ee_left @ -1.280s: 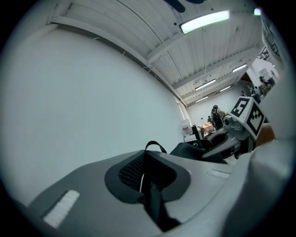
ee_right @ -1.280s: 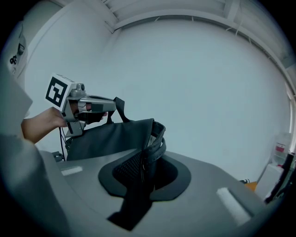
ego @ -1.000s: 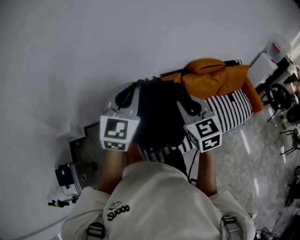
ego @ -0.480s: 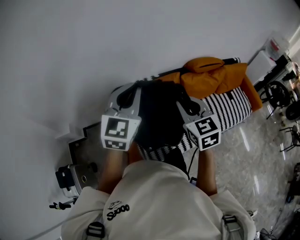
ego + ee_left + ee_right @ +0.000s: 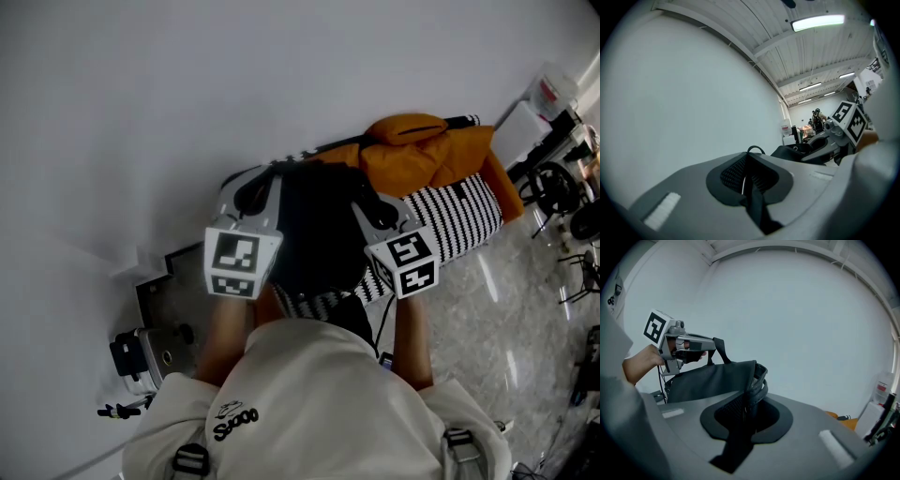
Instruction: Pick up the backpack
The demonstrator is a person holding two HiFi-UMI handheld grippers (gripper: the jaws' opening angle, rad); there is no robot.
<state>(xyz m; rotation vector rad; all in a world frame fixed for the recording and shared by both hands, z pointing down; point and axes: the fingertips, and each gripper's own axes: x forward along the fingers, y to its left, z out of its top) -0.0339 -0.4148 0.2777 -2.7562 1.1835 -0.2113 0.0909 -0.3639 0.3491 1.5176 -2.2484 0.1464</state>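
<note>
A black backpack (image 5: 319, 234) hangs between my two grippers in front of the person's chest, above a striped seat. In the head view my left gripper (image 5: 251, 190) is at the bag's left side and my right gripper (image 5: 377, 212) at its right. In the left gripper view the jaws are shut on a thin black strap (image 5: 754, 150) that loops up from between them. In the right gripper view the jaws are shut on a padded shoulder strap (image 5: 758, 380), with the bag's body (image 5: 712, 378) stretching left toward the left gripper (image 5: 701, 351).
A black-and-white striped seat (image 5: 464, 220) stands against the white wall (image 5: 187, 94), with an orange jacket (image 5: 427, 150) heaped on it. A grey device (image 5: 150, 352) sits on the floor at lower left. Chairs and stands (image 5: 562, 197) crowd the right edge.
</note>
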